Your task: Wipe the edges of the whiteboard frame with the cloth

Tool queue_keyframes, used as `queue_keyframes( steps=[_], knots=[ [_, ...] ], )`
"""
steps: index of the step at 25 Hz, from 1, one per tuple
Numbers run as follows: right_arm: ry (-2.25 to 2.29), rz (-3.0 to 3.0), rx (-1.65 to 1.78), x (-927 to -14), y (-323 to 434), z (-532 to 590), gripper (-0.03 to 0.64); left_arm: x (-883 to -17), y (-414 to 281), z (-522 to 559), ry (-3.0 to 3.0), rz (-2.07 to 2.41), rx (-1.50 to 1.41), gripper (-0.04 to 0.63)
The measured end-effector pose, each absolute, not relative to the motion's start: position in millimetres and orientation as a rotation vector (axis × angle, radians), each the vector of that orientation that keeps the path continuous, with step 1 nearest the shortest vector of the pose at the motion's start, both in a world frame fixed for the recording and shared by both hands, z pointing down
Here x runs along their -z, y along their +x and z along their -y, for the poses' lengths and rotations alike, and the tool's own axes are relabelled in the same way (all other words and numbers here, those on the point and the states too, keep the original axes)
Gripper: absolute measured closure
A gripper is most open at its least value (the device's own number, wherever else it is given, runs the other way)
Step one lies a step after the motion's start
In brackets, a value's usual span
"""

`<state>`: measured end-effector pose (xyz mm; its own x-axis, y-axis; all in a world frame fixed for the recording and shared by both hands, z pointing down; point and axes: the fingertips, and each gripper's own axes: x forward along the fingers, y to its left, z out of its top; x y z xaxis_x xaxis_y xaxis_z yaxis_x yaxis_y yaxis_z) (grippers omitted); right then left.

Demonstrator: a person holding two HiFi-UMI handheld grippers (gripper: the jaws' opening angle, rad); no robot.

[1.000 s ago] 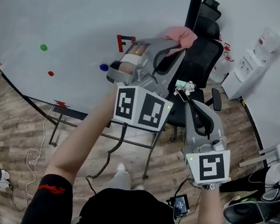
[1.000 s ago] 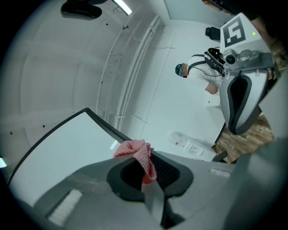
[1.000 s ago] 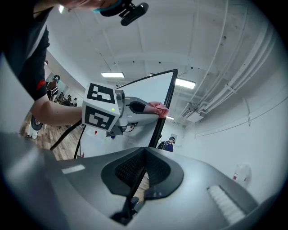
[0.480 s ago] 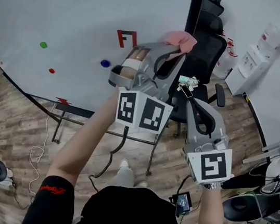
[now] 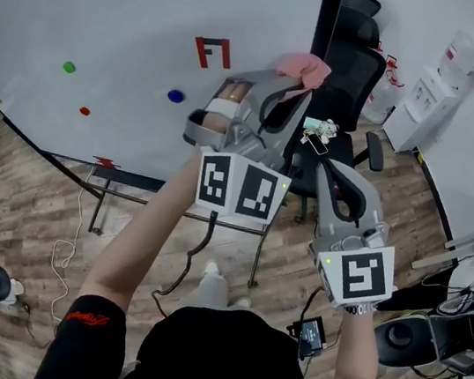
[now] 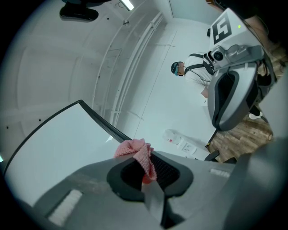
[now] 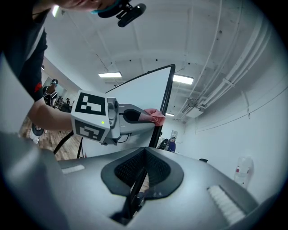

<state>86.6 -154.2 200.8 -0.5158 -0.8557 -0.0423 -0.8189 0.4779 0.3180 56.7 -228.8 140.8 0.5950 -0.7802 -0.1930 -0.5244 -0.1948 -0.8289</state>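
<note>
Now up at the right-hand edge of the large white whiteboard (image 5: 112,22) with the left claw (image 5: 301,79). Jaws pressed shut on a crumpled pink knitted cloth (image 5: 305,63): one bunched wad poking out past the tips, a ribbed fold trapped between the dark pads. Cloth directly ahead of that claw, just beside the upright right-hand side of the board's thin black frame (image 5: 326,20); touching it or barely apart, cannot tell.

Left of the left claw, on the board face: a red F-shaped marking (image 5: 212,51) nearest, then a round blue magnet (image 5: 176,95). Well out to the left, a green dot (image 5: 69,67) and a red dot (image 5: 84,111).

Lower down and to the right of the left claw, the right claw (image 5: 323,166). Jaws closed flat against each other, nothing between them. From the right gripper view, the left claw and its pink wad up ahead, against the dark frame edge.

Just beyond the right claw's tips, a black mesh office chair (image 5: 348,77), with a few small items on its seat too small to make out. Farther right of the right claw, a white water dispenser (image 5: 435,95) by the wall. Below both claws, brown wood-plank floor (image 5: 31,196) and the board's metal stand (image 5: 128,203).
</note>
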Motion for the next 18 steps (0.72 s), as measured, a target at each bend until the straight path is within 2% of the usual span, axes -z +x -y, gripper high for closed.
queue_keyframes(
  steps=[18],
  knots=[
    [1.485, 2.6, 0.402, -217, 90, 157, 0.615, -180, 56, 231, -1.918, -1.067, 0.344, 0.563]
  ],
)
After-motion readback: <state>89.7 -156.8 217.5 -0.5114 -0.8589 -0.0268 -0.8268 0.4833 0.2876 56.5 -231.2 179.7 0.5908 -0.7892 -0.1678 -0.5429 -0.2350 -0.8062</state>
